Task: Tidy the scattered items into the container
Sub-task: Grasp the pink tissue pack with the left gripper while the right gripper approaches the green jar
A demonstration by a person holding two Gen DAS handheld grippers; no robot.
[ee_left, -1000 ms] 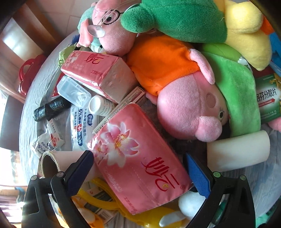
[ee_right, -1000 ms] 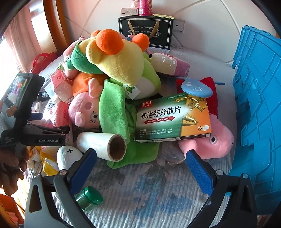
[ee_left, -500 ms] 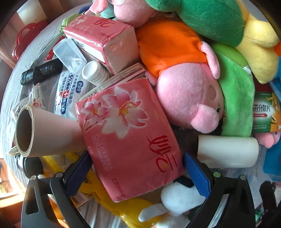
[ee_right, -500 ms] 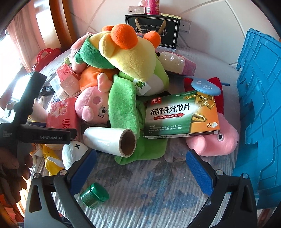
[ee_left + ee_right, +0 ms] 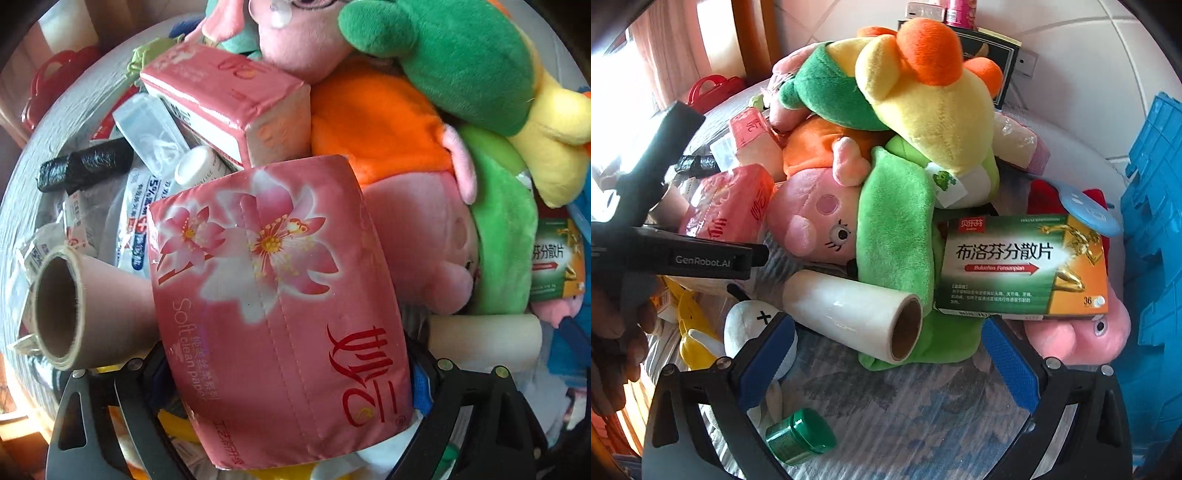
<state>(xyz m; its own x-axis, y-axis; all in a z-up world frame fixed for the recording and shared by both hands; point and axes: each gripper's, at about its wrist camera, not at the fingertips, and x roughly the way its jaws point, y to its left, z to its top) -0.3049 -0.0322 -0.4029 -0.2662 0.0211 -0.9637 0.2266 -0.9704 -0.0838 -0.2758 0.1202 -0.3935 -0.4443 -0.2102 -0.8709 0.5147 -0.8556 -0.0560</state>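
My left gripper (image 5: 288,369) is shut on a pink flowered tissue pack (image 5: 273,295), which fills the space between the jaws and hides the blue pads. The same pack shows in the right wrist view (image 5: 727,206), held by the left gripper's black body (image 5: 701,258). My right gripper (image 5: 886,350) is open and empty, just in front of a white film roll (image 5: 853,314). A green and orange medicine box (image 5: 1023,266) lies on a pink plush (image 5: 1078,332). The blue crate (image 5: 1152,236) stands at the right.
A heap of plush toys (image 5: 923,103) covers the table's middle. A second pink tissue pack (image 5: 229,99), a cardboard tube (image 5: 74,306), a black roll (image 5: 85,166) and small packets lie on the left. A green-capped jar (image 5: 801,435) sits near the right gripper.
The left gripper has closed on the flowered tissue pack and tilted it up toward the camera. The right gripper has moved closer to the white roll, still open.
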